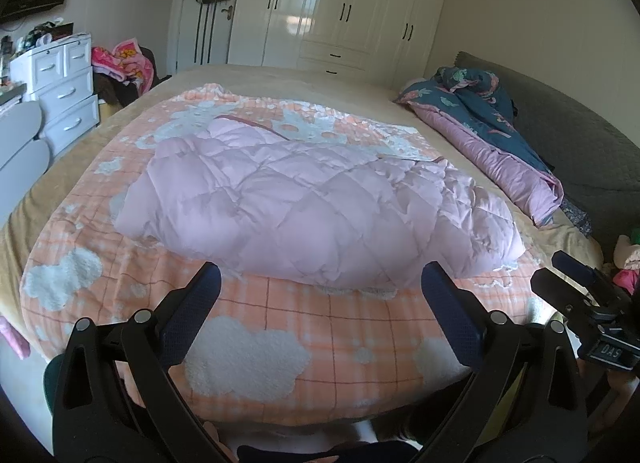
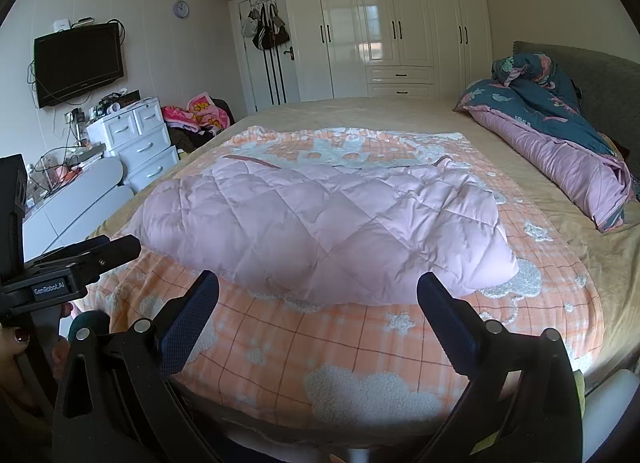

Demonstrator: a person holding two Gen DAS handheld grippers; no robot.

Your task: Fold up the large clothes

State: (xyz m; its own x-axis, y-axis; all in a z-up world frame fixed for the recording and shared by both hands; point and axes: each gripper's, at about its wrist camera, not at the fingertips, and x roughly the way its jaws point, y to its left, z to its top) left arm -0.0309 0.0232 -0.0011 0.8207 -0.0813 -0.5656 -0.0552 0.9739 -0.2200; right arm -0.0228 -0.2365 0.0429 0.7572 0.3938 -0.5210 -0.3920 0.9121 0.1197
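**Puffy pink coat waits on the bed, both grippers empty**

I am looking into a bedroom with a big bed (image 2: 360, 111) and white wardrobes (image 2: 384, 19) along the far wall. A peach blanket with white clouds (image 2: 320, 347) is spread across the middle of the bed, I think to give the clothes a clean, flat place to be folded on.

On the blanket lies the pink quilted coat (image 2: 320, 223). It sits near the bed's front edge, close to me, so it is easy to reach. It looks thick and soft, with a diamond pattern of stitches. It looks already doubled over into a long, fat bundle, with crinkles at its right end. A thin dark pink trim shows along its far side.

A blue and pink quilt (image 2: 560, 135) is bunched at the bed's right side by the headboard, out of the way.

My left gripper (image 1: 320, 283) is spread wide and holds nothing. My right gripper (image 2: 318, 295) is spread wide too, also empty. Both hang just before the coat's near edge, not touching it.
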